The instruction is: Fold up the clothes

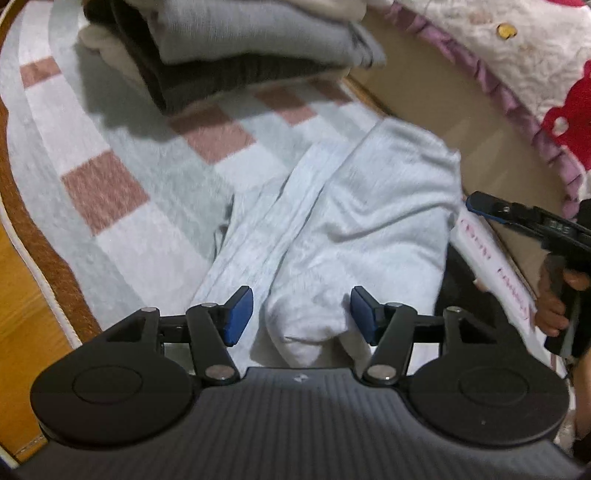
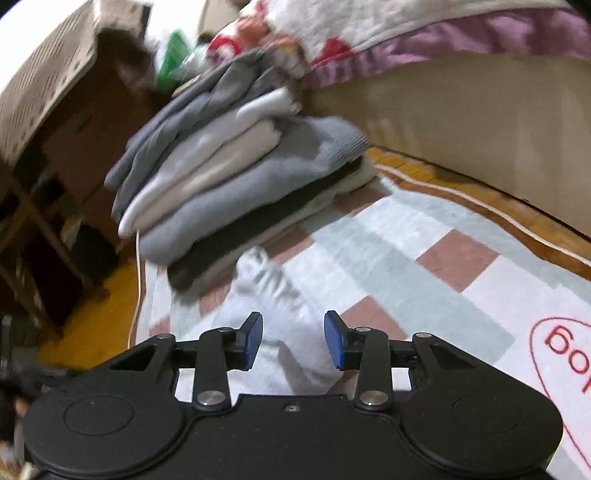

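Grey folded stack (image 2: 236, 177) resting on checked rug (image 2: 424, 236).

Two grippers: left gripper (image 1: 301, 315), right gripper (image 2: 293, 341); one white garment (image 1: 369, 221) on one checked rug (image 1: 110, 192); one stack of folded clothes (image 2: 236, 166), roughly five or six layers, exact count unclear; one hand (image 1: 554, 299); one frilled bedcover (image 2: 424, 33)
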{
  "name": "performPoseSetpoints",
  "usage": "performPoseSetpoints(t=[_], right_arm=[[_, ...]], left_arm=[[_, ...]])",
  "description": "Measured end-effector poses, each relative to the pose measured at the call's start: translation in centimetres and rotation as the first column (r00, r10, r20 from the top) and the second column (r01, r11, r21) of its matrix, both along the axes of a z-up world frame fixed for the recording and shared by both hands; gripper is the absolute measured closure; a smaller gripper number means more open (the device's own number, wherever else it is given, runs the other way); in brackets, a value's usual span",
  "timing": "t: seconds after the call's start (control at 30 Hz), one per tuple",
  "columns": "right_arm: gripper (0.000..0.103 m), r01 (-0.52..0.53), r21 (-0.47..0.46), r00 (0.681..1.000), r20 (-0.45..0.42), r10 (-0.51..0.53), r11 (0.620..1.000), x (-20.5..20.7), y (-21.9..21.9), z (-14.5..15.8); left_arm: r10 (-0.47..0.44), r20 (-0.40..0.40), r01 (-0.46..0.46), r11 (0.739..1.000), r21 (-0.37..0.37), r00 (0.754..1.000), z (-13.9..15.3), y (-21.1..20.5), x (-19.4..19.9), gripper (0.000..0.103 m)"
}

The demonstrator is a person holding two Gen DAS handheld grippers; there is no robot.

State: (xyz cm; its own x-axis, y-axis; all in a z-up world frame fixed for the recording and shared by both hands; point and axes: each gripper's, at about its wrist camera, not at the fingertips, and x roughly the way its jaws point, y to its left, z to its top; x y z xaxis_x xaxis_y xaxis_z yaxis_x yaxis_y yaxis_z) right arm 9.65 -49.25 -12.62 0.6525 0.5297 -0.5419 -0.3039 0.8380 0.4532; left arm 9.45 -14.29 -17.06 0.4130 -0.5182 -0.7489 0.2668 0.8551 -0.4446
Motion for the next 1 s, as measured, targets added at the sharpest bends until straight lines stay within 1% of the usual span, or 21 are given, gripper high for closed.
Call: performPoseSetpoints(t=[0.03,0.07,0.1,0.13,0.17,0.2,0.27,0.33,0.43,0.47,0.53,0.57,0.6,0.67,0.7,0.77,0.83,0.9,0.93,1.0], right_arm=[[0.061,-0.014,-0.011,1.0,0.0,0.014,1.0,-0.1,0.4,-0.2],[0.061,-0.01,-0.026,1.0,0.005,0.01,1.0,0.1,0.6,-0.6],[0.061,-0.003,-0.041,1.0,0.009,0.004,0.999,0.3,0.9,-1.0],[0.061,0.017,-0.059,1.0,0.007,-0.017,0.998,0.6,0.9,-1.6],[0.064,0.036,-0.073,0.999,0.005,-0.036,0.997,1.0,1.0,-2.2],[0.066,0.049,-0.061,0.999,-0.001,-0.049,0.997,1.3,0.9,-2.8],[0.068,0.075,-0.051,0.997,-0.021,-0.076,0.996,1.8,0.8,-3.9],[0.069,0.101,-0.041,0.994,-0.04,-0.102,0.994,2.3,0.8,-4.9],[0.068,0.122,0.004,0.991,-0.063,-0.122,0.993,2.7,0.5,-5.4],[0.068,0.128,0.025,0.989,-0.078,-0.126,0.991,2.8,0.3,-5.5],[0.068,0.137,0.062,0.986,-0.103,-0.13,0.989,2.8,-0.2,-5.6],[0.068,0.141,0.081,0.985,-0.115,-0.132,0.987,2.8,-0.4,-5.7],[0.068,0.146,0.094,0.983,-0.124,-0.134,0.985,2.9,-0.6,-5.8],[0.067,0.153,0.11,0.982,-0.132,-0.138,0.982,2.8,-0.7,-5.9],[0.067,0.154,0.105,0.982,-0.128,-0.14,0.982,2.7,-0.6,-5.8],[0.063,0.15,0.082,0.984,-0.107,-0.141,0.985,2.5,-0.2,-5.3],[0.063,0.145,0.053,0.987,-0.073,-0.141,0.988,2.1,0.2,-4.6],[0.062,0.15,0.053,0.987,-0.063,-0.146,0.987,1.8,0.6,-3.8],[0.061,0.152,0.057,0.987,-0.063,-0.148,0.987,1.7,0.8,-3.4],[0.061,0.137,0.054,0.99,-0.026,-0.136,0.989,1.3,1.5,-2.6]], left_arm=[[-0.014,0.015,0.014,1.0,0.012,1.0,-0.1,-0.1,-0.3,0.049],[-0.034,0.036,0.033,0.999,0.026,0.999,-0.2,-0.3,-0.8,0.064],[-0.052,0.049,0.05,0.998,0.042,0.997,-0.2,-0.3,-1.2,0.07],[-0.07,0.056,0.066,0.996,0.059,0.996,-0.3,-0.3,-1.6,0.071],[-0.087,0.063,0.082,0.994,0.077,0.994,-0.4,-0.4,-2.0,0.073],[-0.093,0.067,0.088,0.993,0.08,0.993,-0.4,-0.2,-2.3,0.074],[-0.087,0.061,0.083,0.995,0.064,0.994,-0.3,0.1,-2.5,0.077],[-0.083,0.052,0.081,0.996,0.049,0.995,-0.3,0.4,-2.7,0.077],[-0.052,0.031,0.052,0.999,0.0,0.998,-0.7,0.7,-2.4,0.076],[-0.04,0.023,0.04,0.999,-0.017,0.999,-0.8,0.8,-2.3,0.074],[-0.016,0.006,0.016,0.999,-0.052,1.0,-1.1,0.9,-2.0,0.076],[-0.032,0.013,0.033,0.998,-0.047,0.999,-0.9,0.7,-2.0,0.091],[-0.074,0.032,0.075,0.997,-0.023,0.997,-0.4,0.1,-2.0,0.095],[-0.133,0.102,0.128,0.991,0.05,0.986,1.5,-1.0,-2.7,0.095],[-0.147,0.137,0.139,0.988,0.071,0.98,2.6,-1.4,-3.1,0.095],[-0.147,0.203,0.135,0.988,0.071,0.968,4.8,-1.4,-3.7,0.095],[-0.141,0.253,0.123,0.989,0.085,0.957,6.1,-1.0,-4.3,0.095],[-0.123,0.263,0.1,0.99,0.102,0.957,5.9,-0.6,-4.7,0.095],[-0.113,0.254,0.084,0.989,0.122,0.96,5.2,-0.4,-4.8,0.095],[-0.091,0.227,0.055,0.985,0.162,0.97,3.6,0.1,-5.0,0.095]])
